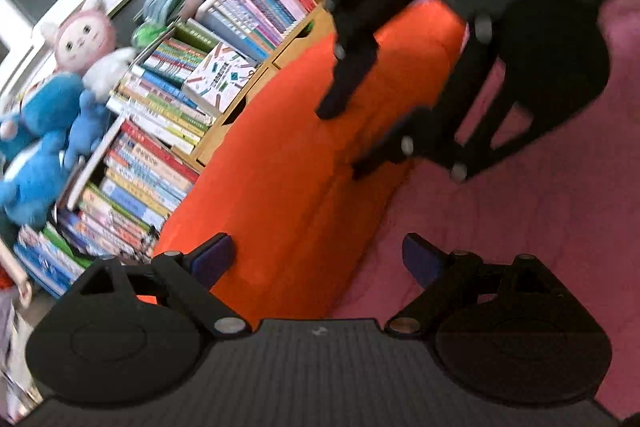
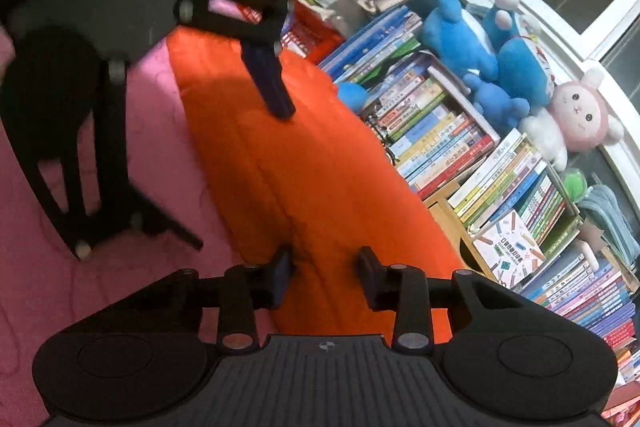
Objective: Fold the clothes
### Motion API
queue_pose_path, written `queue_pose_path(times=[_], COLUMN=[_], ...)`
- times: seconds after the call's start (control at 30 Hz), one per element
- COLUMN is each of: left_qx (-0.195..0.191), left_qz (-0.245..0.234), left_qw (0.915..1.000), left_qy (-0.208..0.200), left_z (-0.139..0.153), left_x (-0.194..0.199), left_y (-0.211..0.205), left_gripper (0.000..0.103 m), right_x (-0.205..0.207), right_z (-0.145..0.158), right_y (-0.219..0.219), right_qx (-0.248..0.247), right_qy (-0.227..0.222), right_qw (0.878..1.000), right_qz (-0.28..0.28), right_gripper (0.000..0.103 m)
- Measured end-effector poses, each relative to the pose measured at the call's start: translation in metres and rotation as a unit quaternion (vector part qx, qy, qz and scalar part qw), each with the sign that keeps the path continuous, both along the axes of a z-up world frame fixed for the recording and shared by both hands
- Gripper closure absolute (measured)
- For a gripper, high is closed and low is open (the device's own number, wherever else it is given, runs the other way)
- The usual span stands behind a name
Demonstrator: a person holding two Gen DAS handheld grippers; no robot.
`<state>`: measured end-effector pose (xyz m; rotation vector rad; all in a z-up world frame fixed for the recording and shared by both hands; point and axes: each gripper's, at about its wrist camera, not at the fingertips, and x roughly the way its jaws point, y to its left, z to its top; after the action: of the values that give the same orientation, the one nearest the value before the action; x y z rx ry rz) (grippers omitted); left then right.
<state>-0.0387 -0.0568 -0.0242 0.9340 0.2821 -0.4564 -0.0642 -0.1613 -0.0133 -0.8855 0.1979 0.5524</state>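
Soft, light orange quilted garment (image 2: 304, 187), mid-frame on pink bedding (image 2: 60, 287): your right gripper (image 2: 324, 275) half-closed astride a ridge, pads apparently not yet pinching; left gripper (image 1: 316, 259) released; pinch edges.

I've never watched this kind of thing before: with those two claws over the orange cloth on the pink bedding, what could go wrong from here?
The right gripper has its jaws narrowed over the orange garment without clearly pinching it, so it may catch only a thin ridge and slip. The left gripper is wide open; closing low, it might also grab the pink bedding. The stacked books sit right at the cloth's edge and could be knocked.
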Motion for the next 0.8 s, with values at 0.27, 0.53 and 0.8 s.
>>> queue_pose_path(times=[0.27, 0.53, 0.8], left_qx=[-0.050, -0.057, 0.064], left_qz=[0.013, -0.005, -0.048], left_qw=[0.9987, 0.9984, 0.9962], left_qy=[-0.001, 0.000, -0.035], left_z=[0.018, 0.031, 0.007], left_x=[0.023, 0.022, 0.030], left_y=[0.008, 0.011, 0.004], left_gripper=[0.042, 0.046, 0.019], right_x=[-0.007, 0.028, 0.054], right_z=[-0.011, -0.027, -0.033], right_y=[0.003, 0.036, 0.047], right_qx=[-0.071, -0.147, -0.149], right_qy=[-0.059, -0.134, -0.137], right_qw=[0.995, 0.978, 0.978], right_qz=[0.033, 0.057, 0.057], right_gripper=[0.022, 0.017, 0.054])
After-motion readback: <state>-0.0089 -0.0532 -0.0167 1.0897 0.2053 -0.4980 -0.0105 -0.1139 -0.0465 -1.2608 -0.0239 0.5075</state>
